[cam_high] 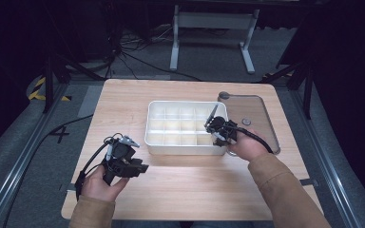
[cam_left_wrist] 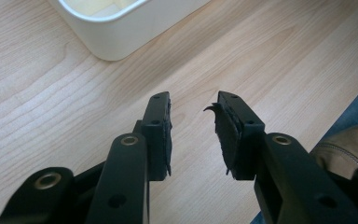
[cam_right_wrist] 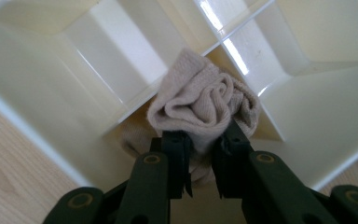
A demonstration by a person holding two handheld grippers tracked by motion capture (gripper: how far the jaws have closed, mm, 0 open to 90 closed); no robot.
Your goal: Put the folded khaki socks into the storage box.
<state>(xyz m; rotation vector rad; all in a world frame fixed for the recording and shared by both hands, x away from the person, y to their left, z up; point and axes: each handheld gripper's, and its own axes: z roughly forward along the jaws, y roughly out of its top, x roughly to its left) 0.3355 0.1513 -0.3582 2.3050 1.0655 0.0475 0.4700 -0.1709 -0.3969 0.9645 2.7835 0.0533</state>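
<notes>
A white box (cam_high: 180, 148) divided into several compartments stands mid-table. At its front right corner my right gripper (cam_high: 220, 128) points down into it. In the right gripper view that gripper (cam_right_wrist: 203, 135) is shut on a rolled beige cloth (cam_right_wrist: 200, 100), which hangs over the dividers (cam_right_wrist: 135, 95) of a front compartment. My left gripper (cam_high: 140, 167) rests low over the bare table, front left of the box. In the left gripper view it (cam_left_wrist: 193, 100) is open with nothing between its pads, and a corner of the box (cam_left_wrist: 116, 32) lies ahead.
A clear lid (cam_high: 261, 107) lies flat on the table right of the box, close to the right hand. The wooden table (cam_high: 195, 190) ends just past the lid. Cables and a white stand are on the floor beyond.
</notes>
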